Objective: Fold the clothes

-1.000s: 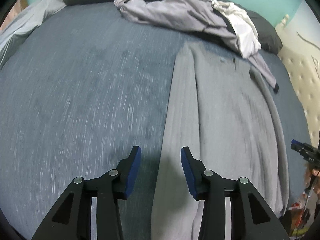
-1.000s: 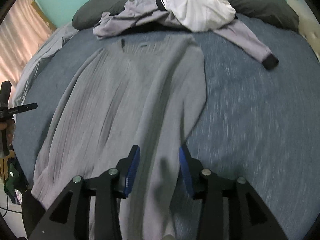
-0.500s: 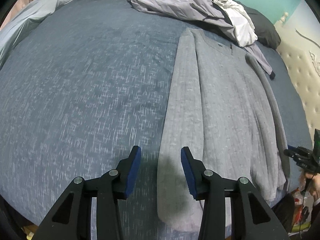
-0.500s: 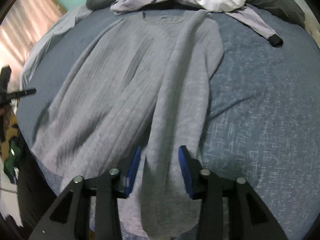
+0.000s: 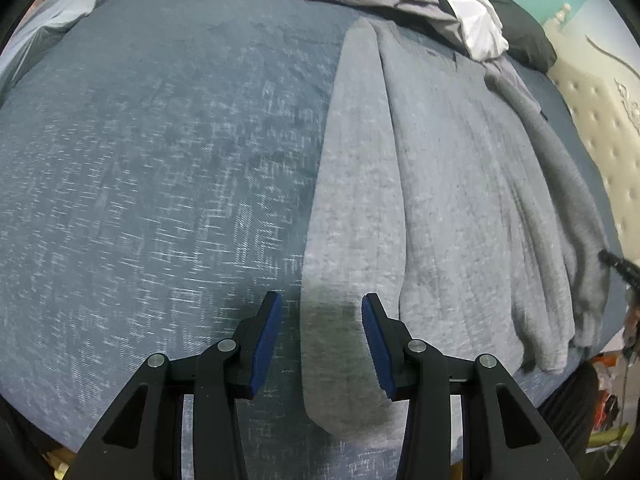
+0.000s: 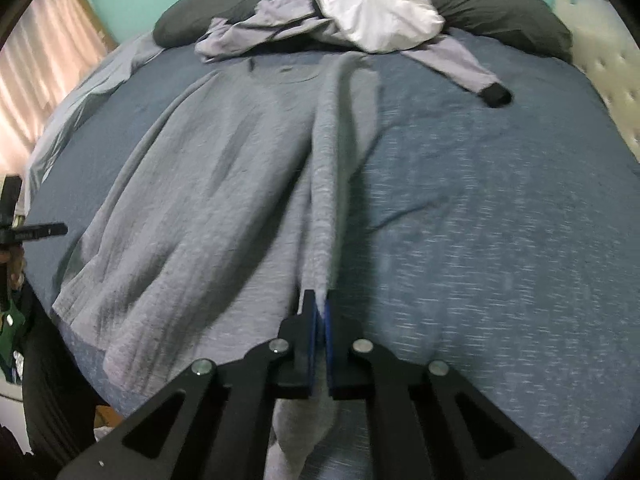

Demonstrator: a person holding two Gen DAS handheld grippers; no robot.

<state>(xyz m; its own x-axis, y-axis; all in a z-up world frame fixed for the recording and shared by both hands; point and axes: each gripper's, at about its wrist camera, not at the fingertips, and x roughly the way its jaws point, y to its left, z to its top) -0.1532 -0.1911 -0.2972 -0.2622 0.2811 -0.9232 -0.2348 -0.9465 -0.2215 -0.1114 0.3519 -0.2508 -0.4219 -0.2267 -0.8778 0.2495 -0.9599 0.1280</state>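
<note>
A grey sweater (image 5: 460, 184) lies flat on the blue bed (image 5: 160, 160), collar toward 12 o'clock, where a lilac jacket (image 6: 248, 32) and a white garment (image 6: 380, 20) are heaped against dark pillows (image 6: 500, 12). The left claw (image 5: 321, 330) stands partly open above one sleeve (image 5: 352, 208), its blue pads apart from the cloth and holding nothing. The right claw (image 6: 319, 312) is clamped on the other sleeve (image 6: 326, 168), which runs taut toward 12 o'clock.

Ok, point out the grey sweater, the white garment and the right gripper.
grey sweater (image 5: 460, 200), left wrist view, middle of its body.
white garment (image 6: 380, 20), right wrist view, its smooth front.
right gripper (image 6: 319, 304), right wrist view, at its closed fingertips.
</note>
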